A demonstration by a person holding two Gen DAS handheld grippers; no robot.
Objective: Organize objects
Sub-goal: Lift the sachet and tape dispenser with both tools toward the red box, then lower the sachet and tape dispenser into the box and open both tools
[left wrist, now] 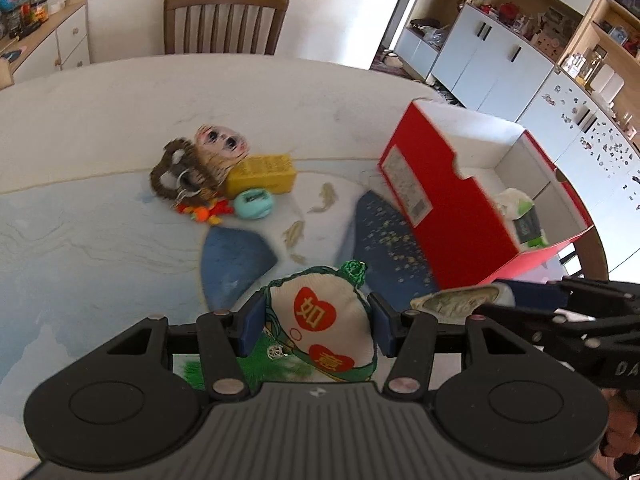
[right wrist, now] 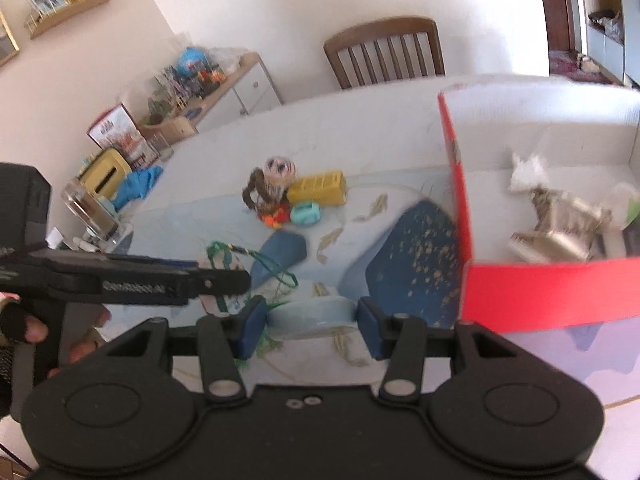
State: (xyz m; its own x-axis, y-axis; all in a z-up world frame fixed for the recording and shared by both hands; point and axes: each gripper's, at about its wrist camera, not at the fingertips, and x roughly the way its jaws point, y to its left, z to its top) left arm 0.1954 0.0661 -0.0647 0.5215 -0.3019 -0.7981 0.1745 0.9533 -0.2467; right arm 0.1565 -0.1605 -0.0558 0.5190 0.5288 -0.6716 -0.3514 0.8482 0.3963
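My left gripper (left wrist: pixel 318 314) is shut on a white fabric pouch (left wrist: pixel 324 312) with red hearts and a green cord, held above the table. Just to its right, my right gripper (left wrist: pixel 500 296) is shut on a pale oval shell-like piece (left wrist: pixel 452 304). In the right wrist view that piece (right wrist: pixel 312 314) sits squeezed between the blue pads of the right gripper (right wrist: pixel 310 320). The left gripper (right wrist: pixel 236 280) reaches in from the left there, green cord (right wrist: pixel 276 268) dangling. A red box (left wrist: pixel 432 200) with a white inside stands open at the right.
A doll-face keychain with brown fur (left wrist: pixel 200 160), a yellow block (left wrist: pixel 262 174), a teal round gadget (left wrist: pixel 254 204) and an orange toy (left wrist: pixel 208 212) lie clustered mid-table. The box (right wrist: pixel 540 292) holds silvery foil packets (right wrist: pixel 560 224). A wooden chair (left wrist: pixel 226 20) stands behind the table.
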